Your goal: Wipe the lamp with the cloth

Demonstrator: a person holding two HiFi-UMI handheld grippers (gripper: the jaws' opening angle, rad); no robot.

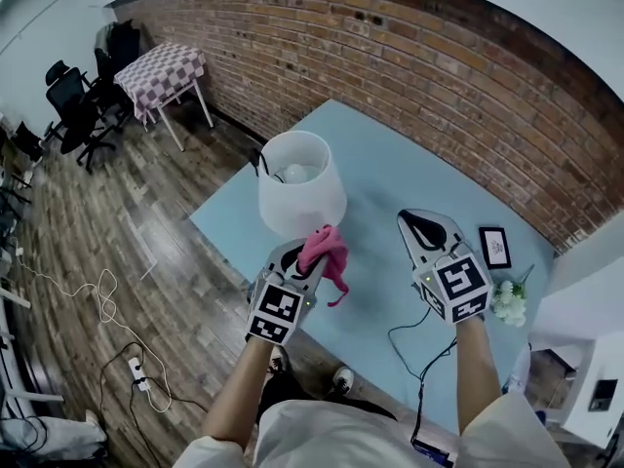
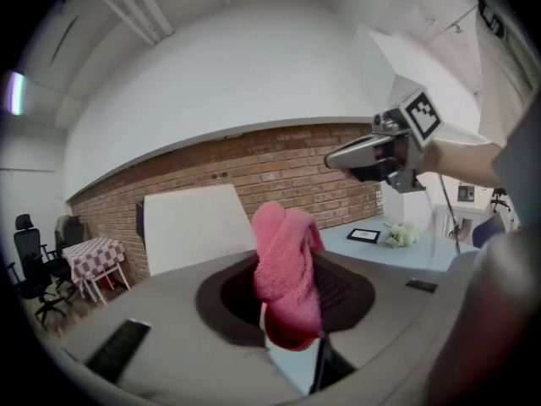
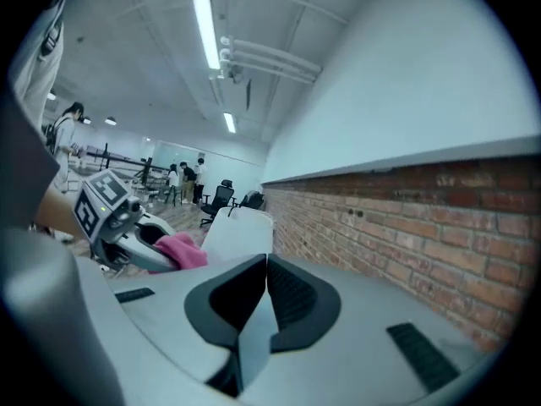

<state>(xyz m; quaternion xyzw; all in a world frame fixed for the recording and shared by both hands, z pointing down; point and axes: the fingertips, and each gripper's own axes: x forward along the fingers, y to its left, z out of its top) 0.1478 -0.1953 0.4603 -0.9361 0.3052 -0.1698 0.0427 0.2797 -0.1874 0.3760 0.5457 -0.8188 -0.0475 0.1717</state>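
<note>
The cloth [image 1: 328, 252] is pinched in the jaws of the left gripper [image 1: 312, 259], on the near side of the lamp [image 1: 300, 193]; the right gripper [image 1: 422, 224] is pressed together, empty. Wiping is judged about to begin: the cloth must be laid against the lamp.

Our left gripper [image 1: 308, 254] and right gripper [image 1: 421, 221] are matching pale grey, wedge-shaped shells. Each has ridged black pads [image 3: 292, 293] set in a dark recess. At the rear of each sits a cube [image 1: 279, 311] of black-and-white square markers with a small green light [image 1: 309, 303] at one corner. A thin black cable [image 1: 408, 344] trails from the right one. We wear a white short-sleeved top [image 1: 292, 442], dark trousers [image 1: 292, 390] and a dark and white shoe [image 1: 342, 378]
</note>
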